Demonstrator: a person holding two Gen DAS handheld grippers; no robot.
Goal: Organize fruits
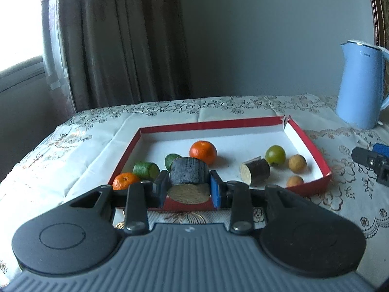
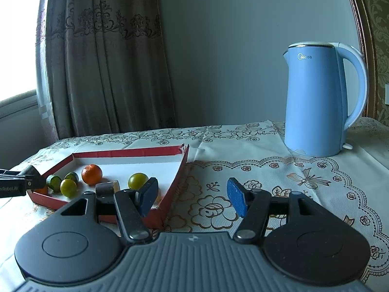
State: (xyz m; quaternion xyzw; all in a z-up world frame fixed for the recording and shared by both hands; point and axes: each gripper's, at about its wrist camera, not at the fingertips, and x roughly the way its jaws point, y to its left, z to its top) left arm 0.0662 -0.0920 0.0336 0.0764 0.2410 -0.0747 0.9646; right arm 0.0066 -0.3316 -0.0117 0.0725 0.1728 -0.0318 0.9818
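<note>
My left gripper is shut on a dark cylindrical chunk with a pale cut face, held over the near edge of the red tray. In the tray lie an orange, a second orange, a green cucumber piece, a green fruit, another dark chunk and two small tan fruits. My right gripper is open and empty over the tablecloth beside the tray's right wall. The left gripper shows at the left edge of the right wrist view.
A light blue electric kettle stands at the back right of the table. A floral tablecloth covers the table. A curtain and a grey wall lie behind. The right gripper's tip shows at the right of the left wrist view.
</note>
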